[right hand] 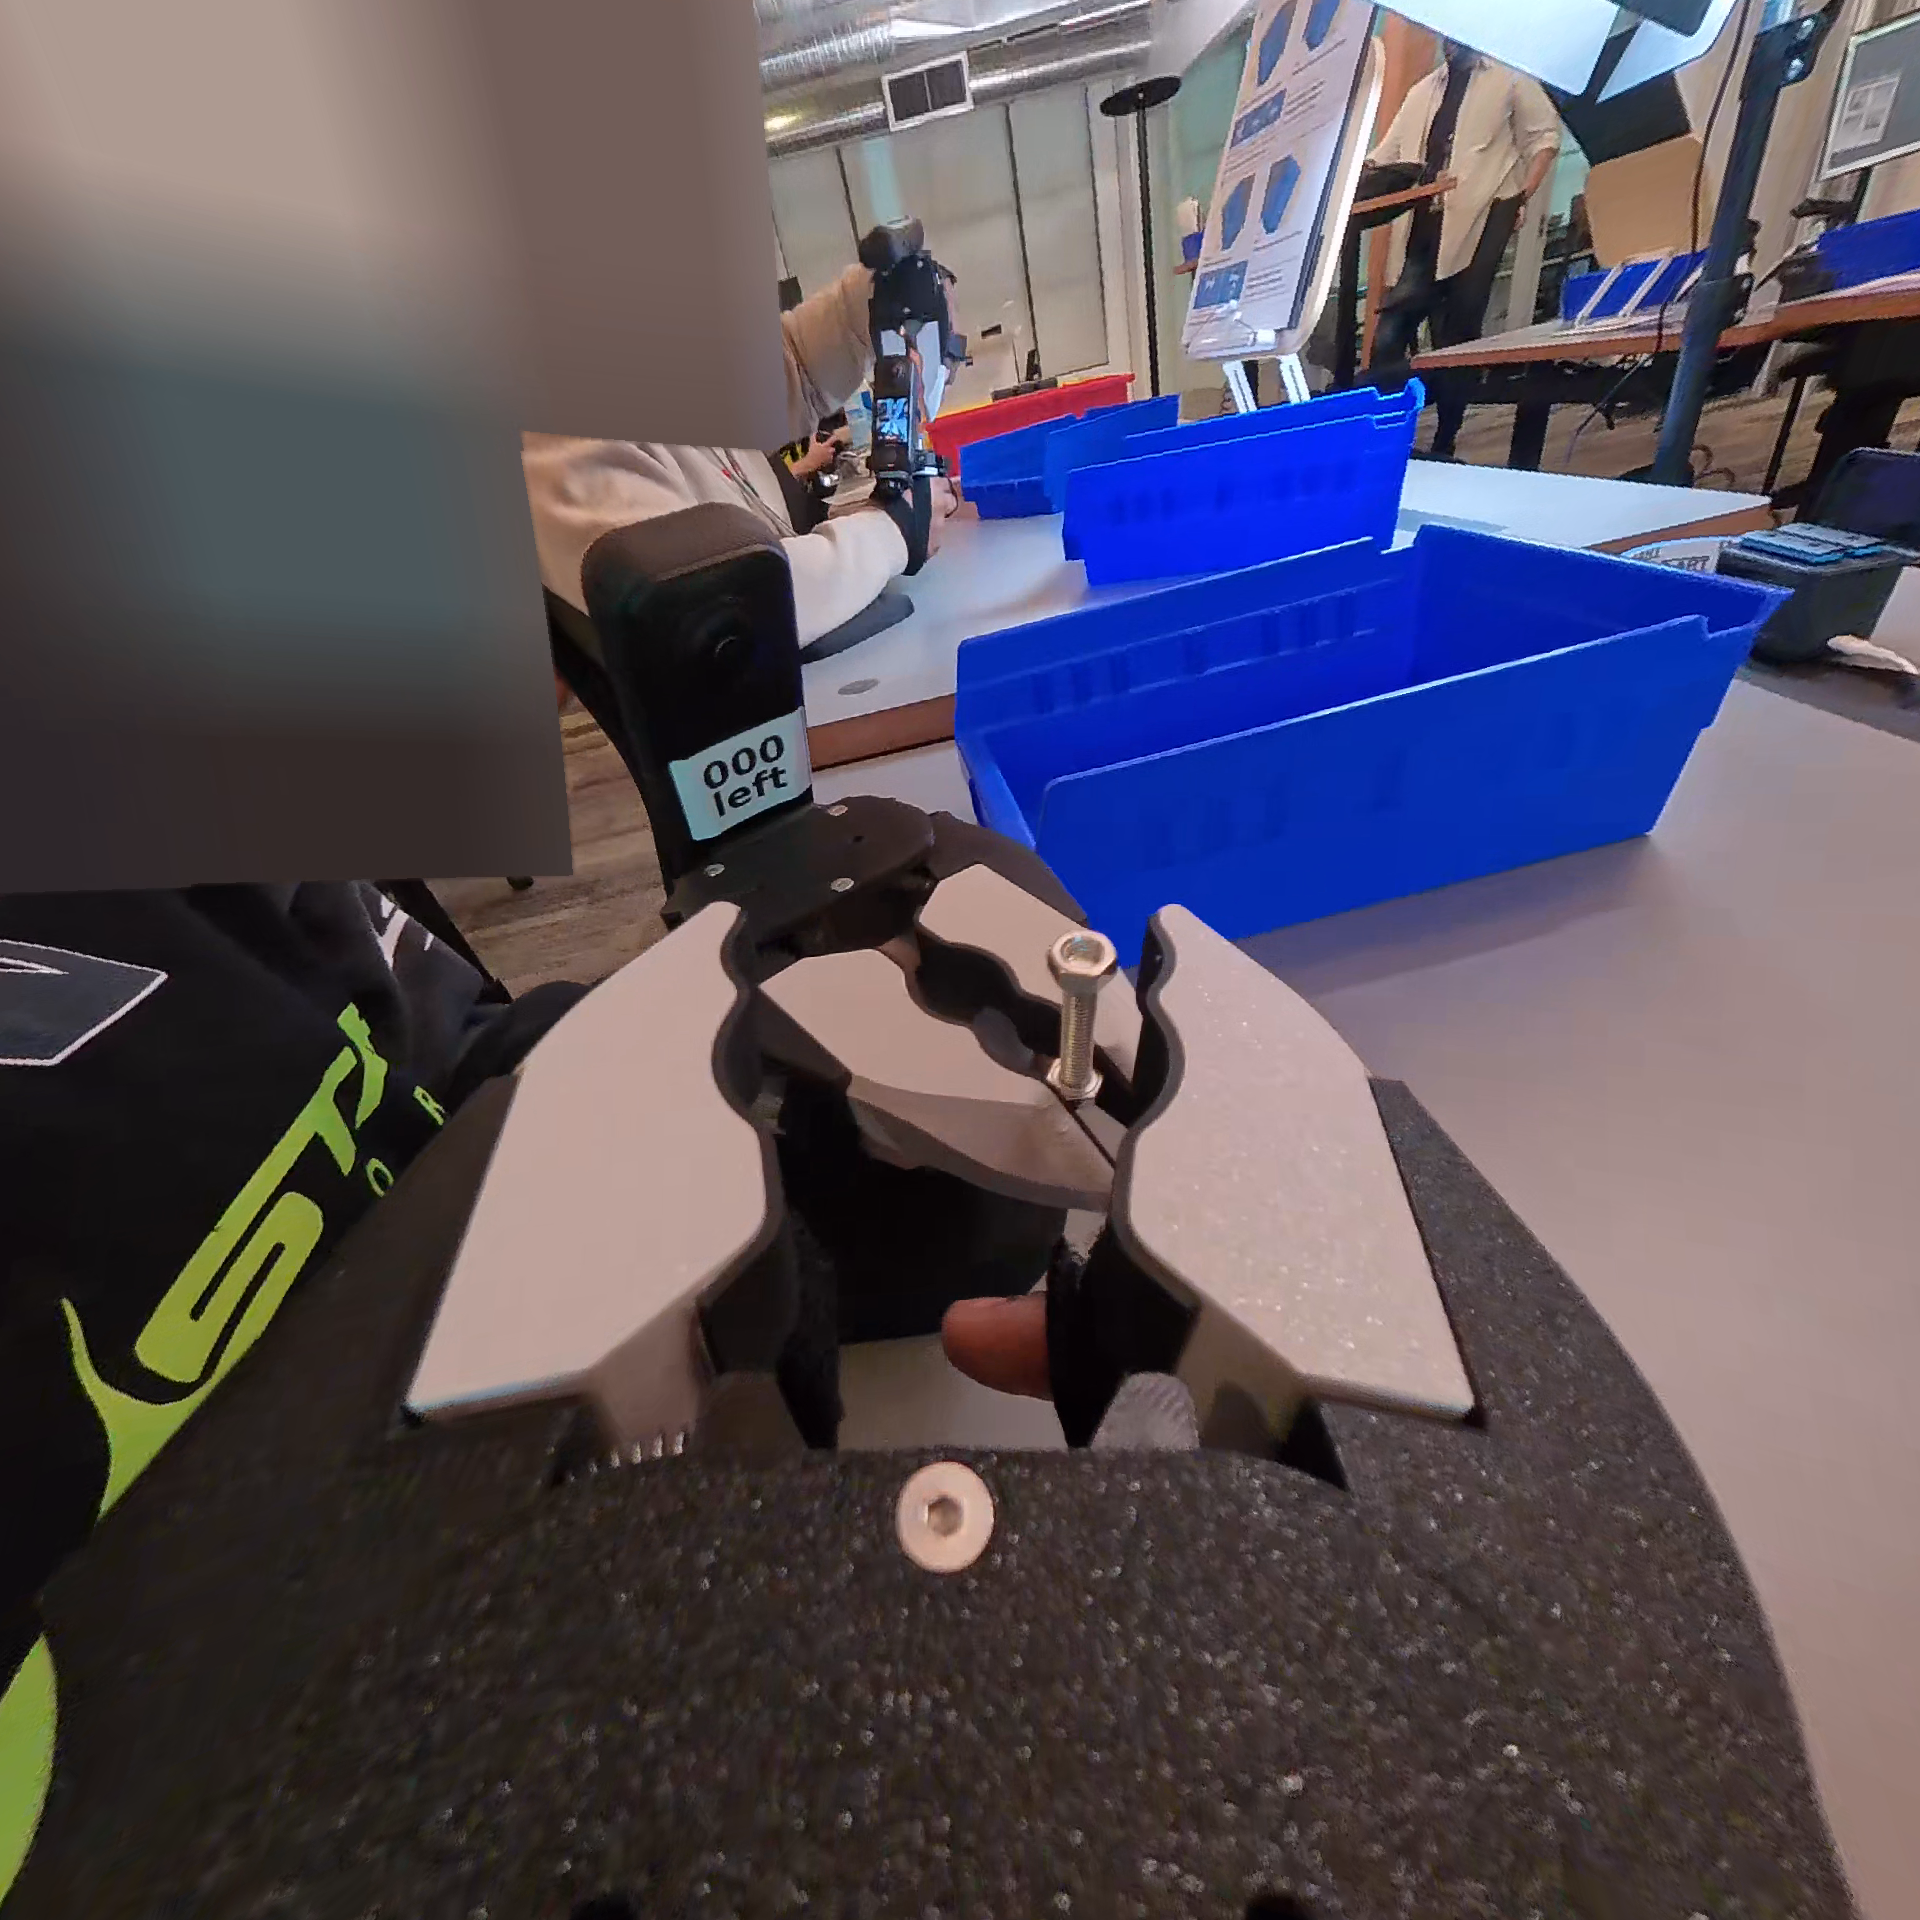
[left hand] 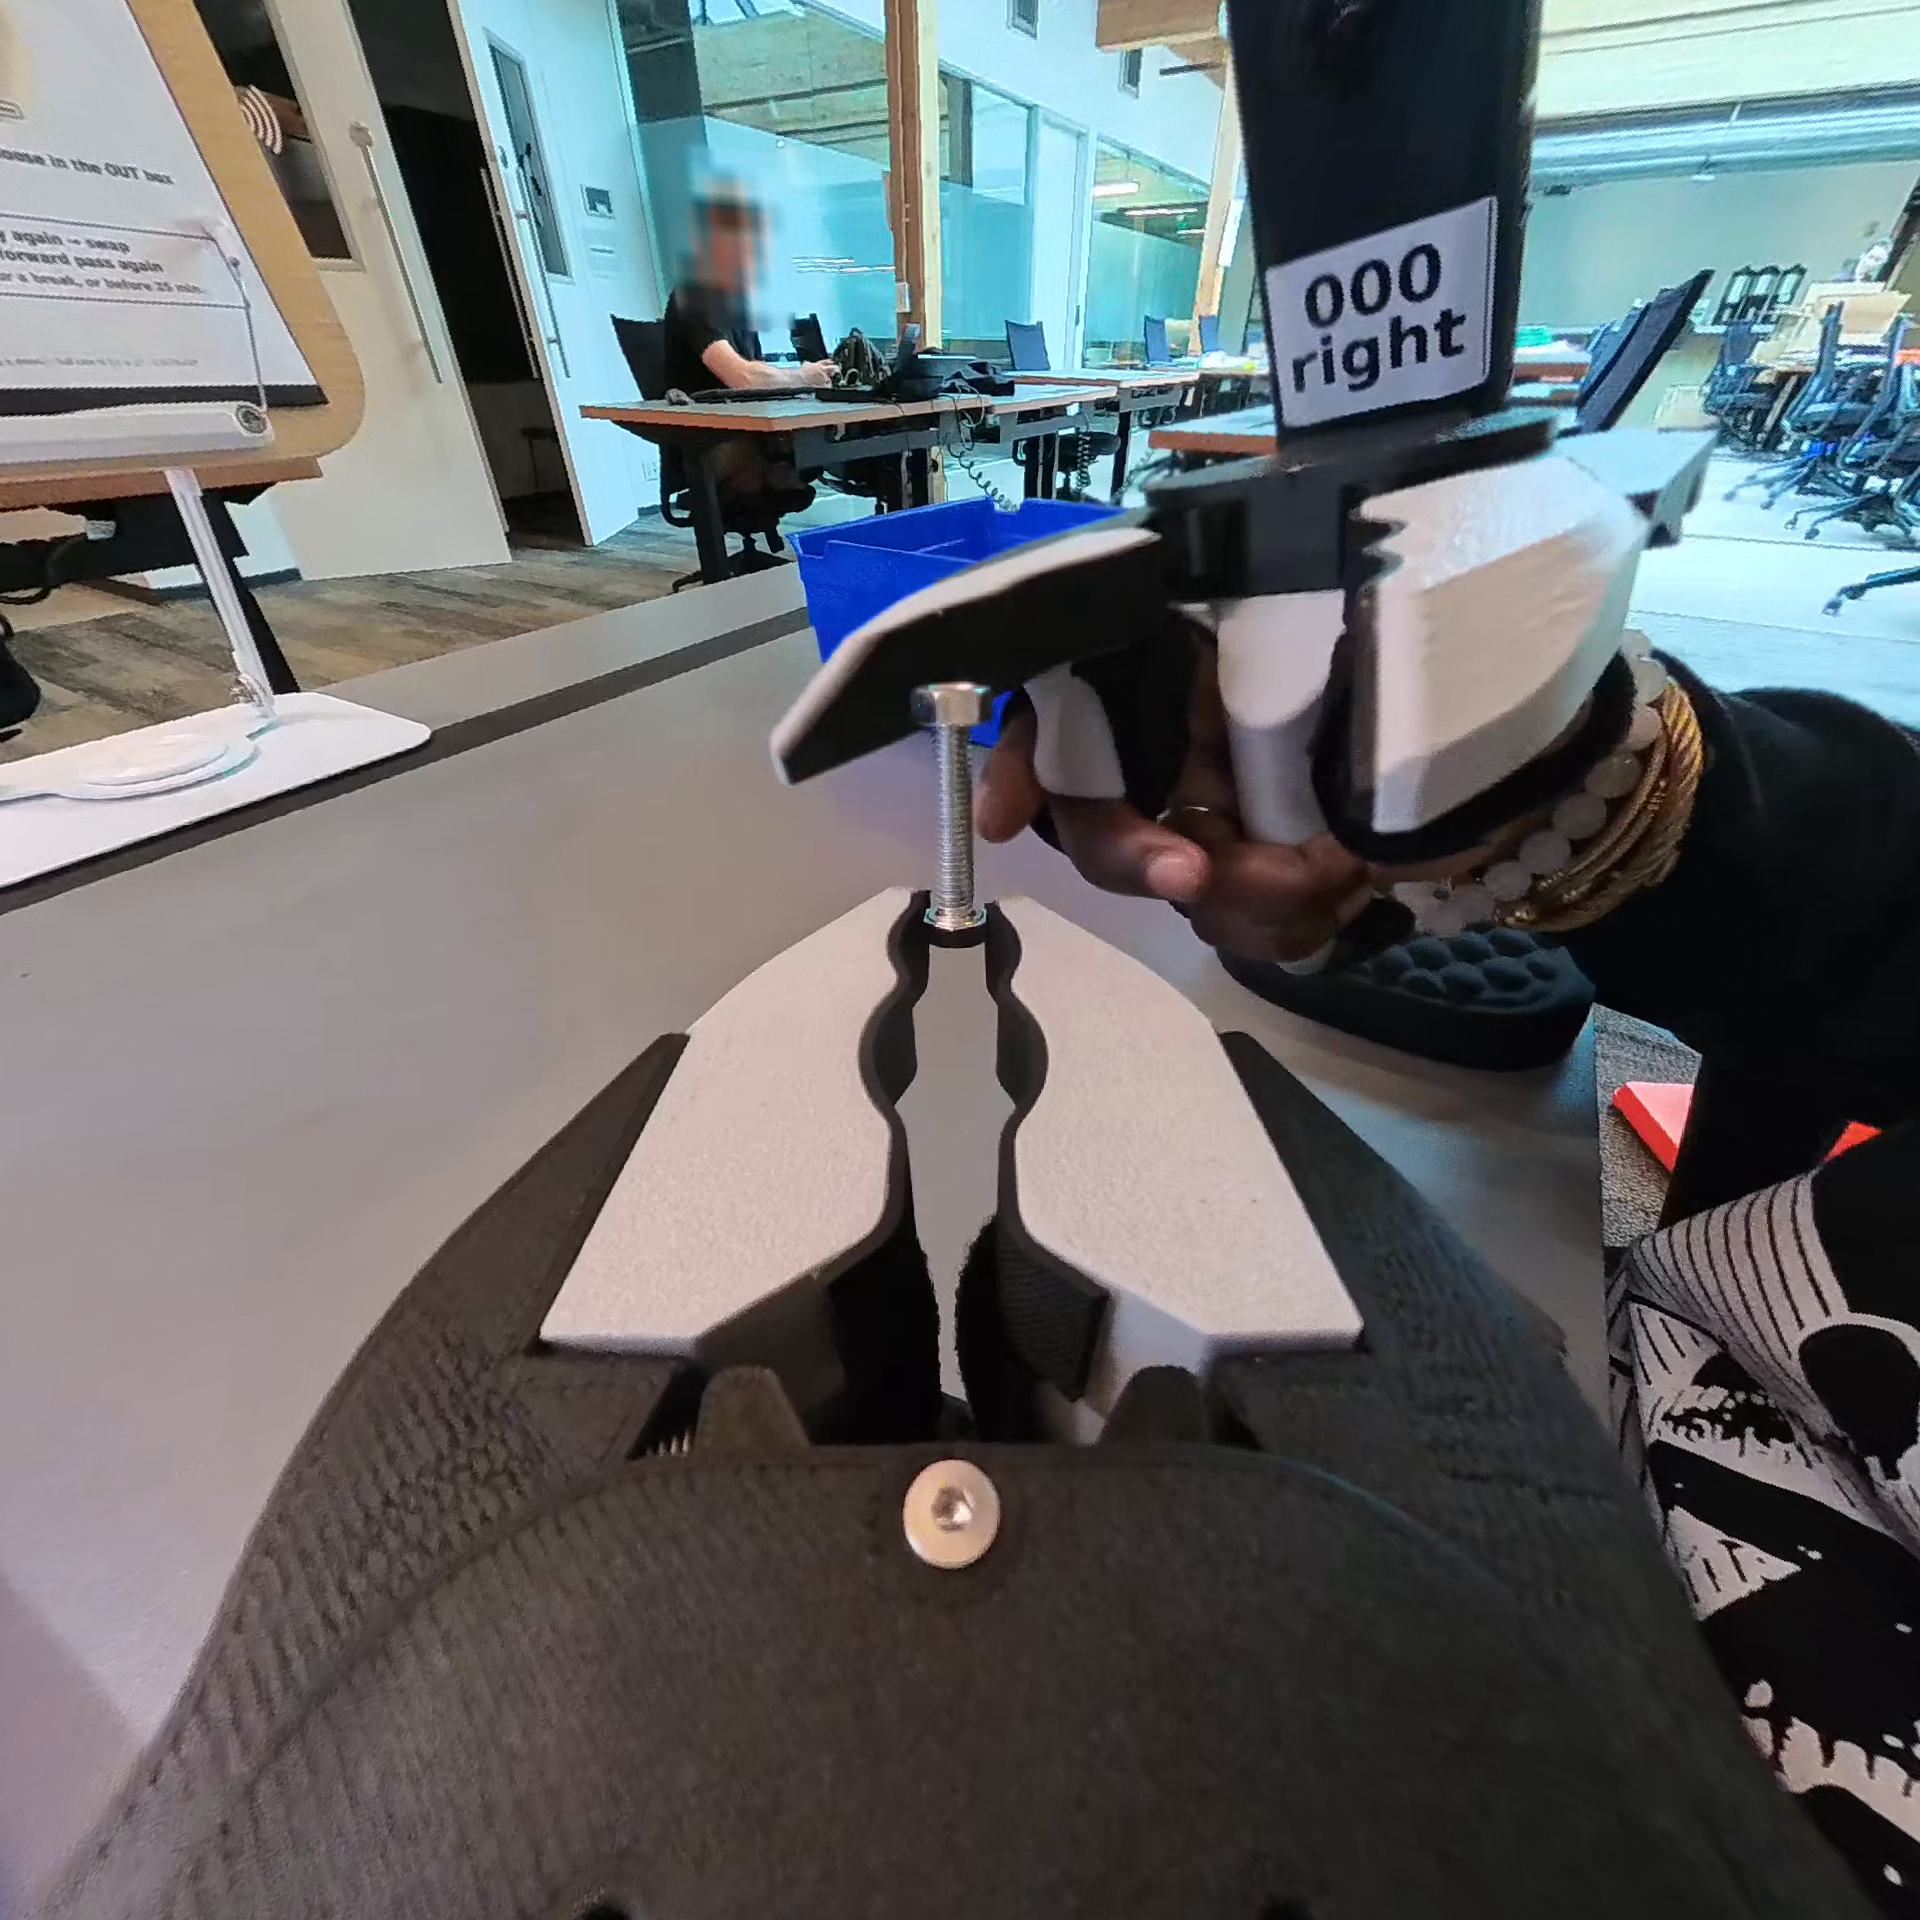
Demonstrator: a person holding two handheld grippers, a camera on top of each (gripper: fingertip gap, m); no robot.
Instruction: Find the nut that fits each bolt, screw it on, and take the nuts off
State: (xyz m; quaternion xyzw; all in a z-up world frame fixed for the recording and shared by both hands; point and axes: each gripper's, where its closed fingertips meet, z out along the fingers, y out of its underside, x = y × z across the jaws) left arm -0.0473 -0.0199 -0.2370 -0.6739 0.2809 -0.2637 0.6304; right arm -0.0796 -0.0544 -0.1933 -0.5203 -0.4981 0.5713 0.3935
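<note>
A silver bolt (left hand: 954, 800) stands upright above the grey table (left hand: 416, 1039), with a silver nut (left hand: 956, 918) on its lower end. My left gripper (left hand: 956, 914) is shut on that nut at its fingertips. My right gripper (right hand: 945, 935) is open wide, level with the bolt head (right hand: 1081, 951), which sits close to its right finger (right hand: 1247, 1122) without clearly touching it. The nut (right hand: 1075, 1075) and the left gripper (right hand: 1081, 1112) show below it. In the left wrist view the right gripper (left hand: 821, 738) comes in from the right, one finger beside the bolt head.
An empty blue bin (right hand: 1351, 790) stands on the table just behind the grippers and also shows in the left wrist view (left hand: 883, 561). A black wrist pad (left hand: 1434, 987) and a red object (left hand: 1652, 1117) lie at right. A white sign stand (left hand: 208, 748) is at left. More blue bins (right hand: 1226, 488) sit on the far table. Left tips to right tips: about 6 cm.
</note>
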